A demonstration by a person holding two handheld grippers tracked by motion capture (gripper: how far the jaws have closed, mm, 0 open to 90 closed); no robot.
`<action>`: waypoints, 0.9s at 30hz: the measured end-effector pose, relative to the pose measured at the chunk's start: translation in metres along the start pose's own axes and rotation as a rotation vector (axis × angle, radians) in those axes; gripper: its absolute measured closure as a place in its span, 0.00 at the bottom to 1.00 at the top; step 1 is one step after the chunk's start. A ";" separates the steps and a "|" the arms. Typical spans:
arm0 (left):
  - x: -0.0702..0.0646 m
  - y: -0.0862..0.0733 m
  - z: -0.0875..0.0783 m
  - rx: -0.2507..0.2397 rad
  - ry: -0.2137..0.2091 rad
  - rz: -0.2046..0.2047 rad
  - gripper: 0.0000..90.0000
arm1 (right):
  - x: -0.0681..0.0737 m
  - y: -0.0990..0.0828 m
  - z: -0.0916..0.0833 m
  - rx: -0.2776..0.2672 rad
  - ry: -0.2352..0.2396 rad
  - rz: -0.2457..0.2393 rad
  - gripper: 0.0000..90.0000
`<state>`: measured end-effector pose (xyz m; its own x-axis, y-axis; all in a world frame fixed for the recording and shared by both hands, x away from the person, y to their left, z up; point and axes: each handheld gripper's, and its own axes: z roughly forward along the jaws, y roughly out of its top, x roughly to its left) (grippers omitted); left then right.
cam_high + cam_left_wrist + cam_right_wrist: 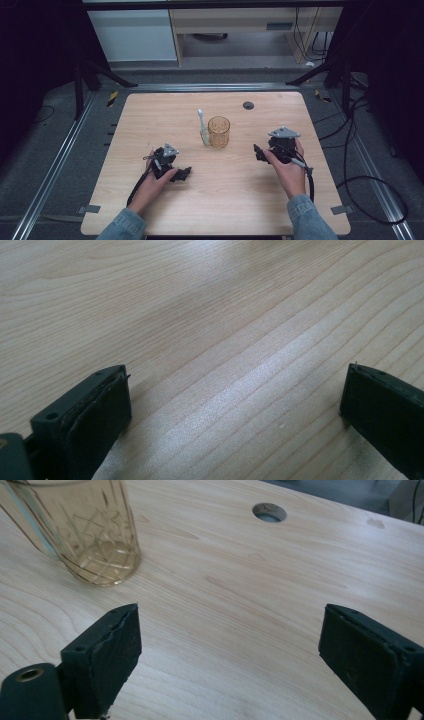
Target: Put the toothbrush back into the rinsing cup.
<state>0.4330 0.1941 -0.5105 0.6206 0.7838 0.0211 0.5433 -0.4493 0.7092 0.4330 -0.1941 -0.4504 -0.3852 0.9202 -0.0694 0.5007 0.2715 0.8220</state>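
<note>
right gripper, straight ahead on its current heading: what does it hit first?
Probably bare table. In the right gripper view the right gripper stands open, angled down at the wood. The amber glass sits off to the left of that line, the round hole farther back. Depth is unclear, so the glass might be clipped.

Looking like a lab recording cell: a light wooden table (215, 200) is sitting on grey carpet between aluminium floor rails (50, 175), with black tripod legs (100, 75) standing at both sides. Loose cables (370, 190) are trailing over the floor, and plain cabinets (135, 35) are lining the back.
</note>
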 end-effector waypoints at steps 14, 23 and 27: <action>0.000 0.000 0.000 0.000 -0.001 0.000 0.00 | -0.037 -0.053 0.002 0.099 -0.017 0.126 0.11; 0.000 0.000 0.000 0.000 0.000 0.000 0.00 | -0.043 -0.064 0.010 0.137 -0.045 0.159 0.09; 0.000 0.000 0.000 0.000 0.000 0.000 0.00 | -0.040 -0.067 0.016 0.155 -0.052 0.149 0.07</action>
<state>0.4328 0.1941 -0.5105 0.6204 0.7840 0.0213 0.5431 -0.4490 0.7095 0.4269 -0.2447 -0.5119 -0.2591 0.9658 0.0138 0.6639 0.1676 0.7288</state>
